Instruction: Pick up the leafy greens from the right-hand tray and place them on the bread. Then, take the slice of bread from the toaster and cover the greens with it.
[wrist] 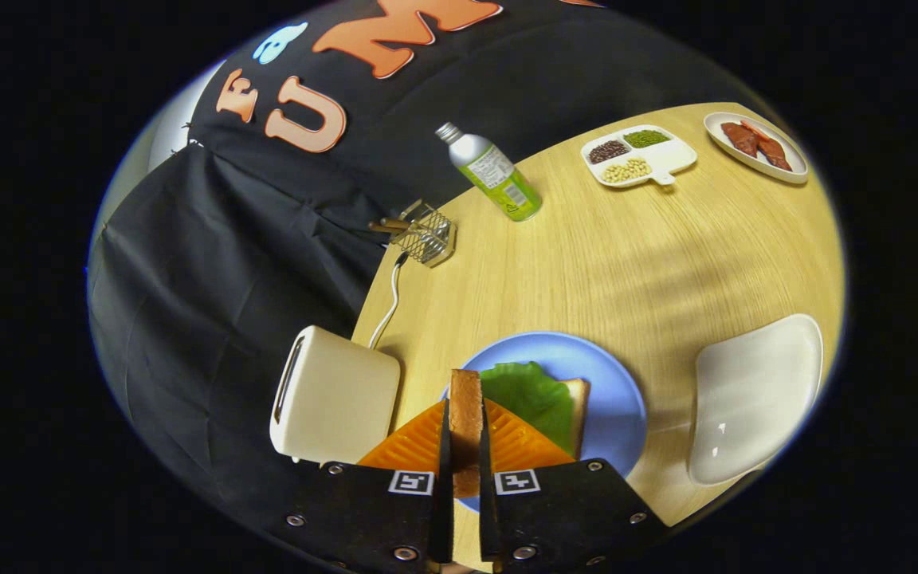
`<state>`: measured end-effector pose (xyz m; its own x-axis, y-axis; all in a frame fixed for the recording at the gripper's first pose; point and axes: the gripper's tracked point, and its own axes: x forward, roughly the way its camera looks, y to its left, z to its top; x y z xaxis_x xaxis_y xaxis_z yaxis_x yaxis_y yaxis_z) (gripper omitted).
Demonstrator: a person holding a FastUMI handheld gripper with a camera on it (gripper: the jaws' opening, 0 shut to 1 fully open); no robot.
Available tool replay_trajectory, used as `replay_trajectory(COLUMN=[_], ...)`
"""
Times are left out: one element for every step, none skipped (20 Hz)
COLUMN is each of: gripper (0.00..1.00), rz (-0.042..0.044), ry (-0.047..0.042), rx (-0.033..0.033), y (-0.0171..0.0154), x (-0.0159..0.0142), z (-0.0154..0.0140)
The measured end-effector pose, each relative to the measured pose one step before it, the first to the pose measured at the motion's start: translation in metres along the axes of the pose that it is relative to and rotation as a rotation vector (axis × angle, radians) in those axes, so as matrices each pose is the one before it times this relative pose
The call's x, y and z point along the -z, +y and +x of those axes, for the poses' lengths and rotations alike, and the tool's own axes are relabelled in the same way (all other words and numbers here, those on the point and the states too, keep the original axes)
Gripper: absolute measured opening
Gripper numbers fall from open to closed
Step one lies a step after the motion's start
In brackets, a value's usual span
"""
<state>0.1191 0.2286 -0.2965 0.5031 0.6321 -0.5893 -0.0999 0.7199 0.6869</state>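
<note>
Here the hand-held gripper (465,434) clamps one brown toasted bread slice (465,406) edge-on between both fingers, above one round blue plate (618,399) carrying one green lettuce leaf (531,395) on one pale bread slice (580,399), beside one cream toaster (335,399).

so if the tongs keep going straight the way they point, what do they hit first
Probably the greens on the bread on the blue plate. The tongs are shut on a toast slice held edge-up just short of it, so the slice would land first; depth is unclear.
</note>
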Motion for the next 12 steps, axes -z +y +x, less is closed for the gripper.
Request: replay_trajectory(gripper=[0.13, 0.13, 0.13, 0.14, 0.14, 0.18, 0.21, 0.28, 0.32, 0.38, 0.43, 0.49], rz=[-0.00898, -0.01172, -0.01537, -0.02399, -0.0314, -0.03396, -0.03557, -0.033, -0.02325, -0.02042, -0.02551, -0.03009], ry=[-0.00168, -0.0017, -0.00294, -0.00531, -0.00654, -0.00721, -0.0024, 0.00215, 0.00114, 0.00341, -0.0053, -0.02232], rx=[0.01246, 0.00372, 0.00235, 0.0082, 0.01651, 0.01929, 0.02529, 0.02152, 0.01054, 0.00413, 0.01117, 0.02251], y=[-0.00679, -0.00286, -0.00195, -0.00252, -0.00405, -0.00393, -0.0043, -0.003, -0.00032, 0.00134, 0.00003, -0.00202], x=[0.00201, 0.00206, 0.00132, 0.00091, 0.00138, 0.0021, 0.00251, 0.00261, 0.00255, 0.00048, -0.00122, -0.0059], z=[0.00089, 0.00067, 0.00101, 0.00182, 0.00071, 0.00047, 0.00105, 0.00193, 0.00095, -0.0009, -0.00001, -0.00364])
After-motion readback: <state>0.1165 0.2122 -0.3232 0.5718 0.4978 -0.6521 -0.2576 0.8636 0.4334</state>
